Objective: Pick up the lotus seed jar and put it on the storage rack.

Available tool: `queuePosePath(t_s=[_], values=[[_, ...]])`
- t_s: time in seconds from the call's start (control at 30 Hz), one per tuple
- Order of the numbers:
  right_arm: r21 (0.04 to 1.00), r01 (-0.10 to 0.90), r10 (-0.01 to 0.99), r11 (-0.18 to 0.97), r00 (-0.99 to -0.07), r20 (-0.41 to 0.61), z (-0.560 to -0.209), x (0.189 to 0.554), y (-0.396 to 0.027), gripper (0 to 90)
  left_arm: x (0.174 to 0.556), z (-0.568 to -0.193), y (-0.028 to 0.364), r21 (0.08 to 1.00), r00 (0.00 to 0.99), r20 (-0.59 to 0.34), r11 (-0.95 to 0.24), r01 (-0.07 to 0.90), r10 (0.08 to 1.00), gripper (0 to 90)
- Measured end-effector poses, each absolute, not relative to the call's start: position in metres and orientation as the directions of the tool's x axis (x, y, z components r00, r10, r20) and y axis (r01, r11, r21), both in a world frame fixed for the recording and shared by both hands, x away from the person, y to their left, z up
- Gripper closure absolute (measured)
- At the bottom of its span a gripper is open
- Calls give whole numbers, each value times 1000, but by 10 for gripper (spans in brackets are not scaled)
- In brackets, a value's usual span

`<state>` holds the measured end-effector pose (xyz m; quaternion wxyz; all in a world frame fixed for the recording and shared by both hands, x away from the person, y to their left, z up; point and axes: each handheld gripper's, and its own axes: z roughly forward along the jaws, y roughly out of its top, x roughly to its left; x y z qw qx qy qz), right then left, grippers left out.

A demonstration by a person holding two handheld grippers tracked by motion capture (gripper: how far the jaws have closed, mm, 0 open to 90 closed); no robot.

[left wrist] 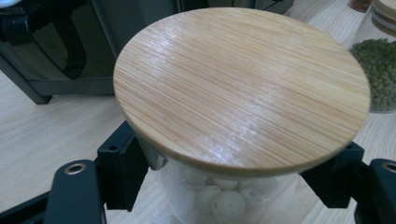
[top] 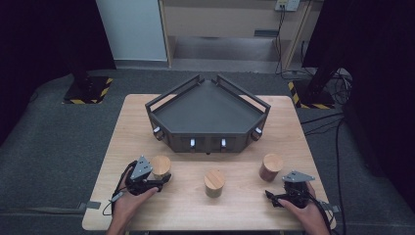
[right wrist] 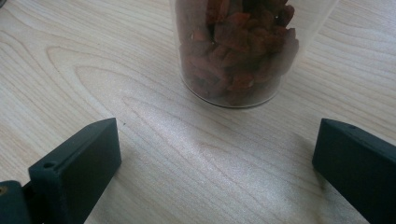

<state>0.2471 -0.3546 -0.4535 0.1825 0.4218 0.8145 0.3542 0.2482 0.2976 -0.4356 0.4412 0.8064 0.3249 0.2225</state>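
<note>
Three lidded glass jars are standing in a row on the worktop, near of a dark five-sided tray. At the left, the left claw is clamping the jar of pale round balls, its jaws pressing on the glass from both sides just under the bamboo lid; this jar is sitting at the left end of the row, just near of the tray's left corner. The grasp looks complete, so the step in hand is probably picking this jar up, and the next move is calling for a straight lift, high enough to clear the tray's rail before carrying it far over the rim. In the middle, the jar of green beans is waiting untouched. At the right, the right claw is hanging wide open and holding nothing, pointing at the jar of reddish-brown dried pieces a little beyond its jaws. The wide lid is hiding most of the balls and the jar's foot, and the red jar's top is cut off in the right gripper view.
</note>
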Motion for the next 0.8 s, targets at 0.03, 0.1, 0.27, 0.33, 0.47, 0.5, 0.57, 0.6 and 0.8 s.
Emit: queuePosePath(t_s=[0.03, 0.1, 0.27, 0.33, 0.47, 0.5, 0.57, 0.6, 0.8], values=[[731, 558, 816, 393, -578, 1, -453, 247, -355, 15, 249, -435, 297, 856, 692, 72, -401, 327, 719, 246], [731, 558, 816, 393, -578, 1, -453, 247, -355, 15, 252, -433, 296, 855, 697, 72, -404, 325, 714, 246], [731, 558, 816, 394, -578, 1, -453, 247, -355, 15, 257, -425, 294, 854, 707, 80, -414, 314, 703, 246], [731, 558, 816, 393, -578, 1, -453, 247, -355, 15, 260, -420, 293, 853, 712, 85, -420, 310, 697, 246], [731, 558, 816, 393, -577, 2, -453, 247, -355, 15, 264, -413, 291, 853, 720, 88, -425, 302, 688, 246], [731, 558, 816, 393, -578, 2, -453, 247, -355, 15, 266, -411, 291, 854, 723, 90, -427, 298, 685, 246], [731, 558, 816, 393, -578, 1, -453, 247, -355, 15, 267, -409, 291, 855, 726, 90, -427, 296, 682, 246], [731, 558, 816, 393, -578, 1, -453, 247, -355, 15, 268, -408, 290, 855, 728, 91, -429, 293, 679, 246], [731, 558, 816, 393, -578, 2, -453, 247, -355, 15, 277, -396, 286, 850, 746, 96, -445, 283, 659, 246]])
